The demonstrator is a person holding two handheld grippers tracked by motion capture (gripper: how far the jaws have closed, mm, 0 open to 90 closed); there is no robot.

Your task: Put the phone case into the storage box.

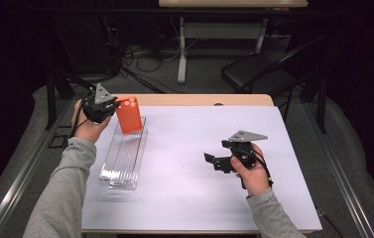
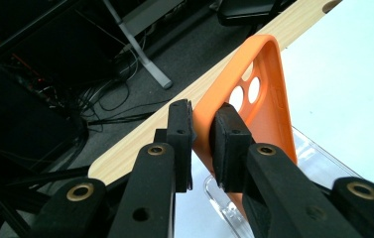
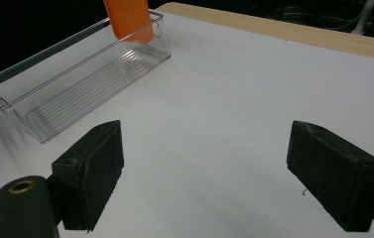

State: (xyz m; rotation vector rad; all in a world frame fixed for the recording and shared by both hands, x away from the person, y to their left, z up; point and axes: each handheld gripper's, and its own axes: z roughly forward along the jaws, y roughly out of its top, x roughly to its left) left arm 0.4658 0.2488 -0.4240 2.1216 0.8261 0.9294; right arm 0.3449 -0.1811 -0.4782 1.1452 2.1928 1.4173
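The white table top (image 1: 199, 163) carries a long clear plastic bin (image 1: 124, 156) on its left side, lying lengthwise away from the person, with ribbed floor and low walls; nothing lies on its floor that can be made out. Over the far end of that bin hangs an orange phone case (image 1: 129, 114), held upright with its camera cut-outs at the top and its lower edge down inside or just above the bin's far end; the right gripper view shows the case's (image 3: 127, 20) bottom corner at about the level of the far rim of the bin (image 3: 75, 79), though whether it touches the floor cannot be told. The left gripper (image 2: 202, 141) is clamped on the case's (image 2: 269, 109) side wall, one pad outside and one inside the shell. The right gripper (image 1: 213, 161) rests well apart over bare table near the person, its jaws standing wide with nothing between them, as its own view (image 3: 204, 168) confirms. The step in hand looks like placing the case into the bin. The next move would probably call for lowering the case until it bears on the floor, tipping it so it lies along the ribs or leans on a wall, then parting the left jaws and lifting clear without dragging the light bin along.
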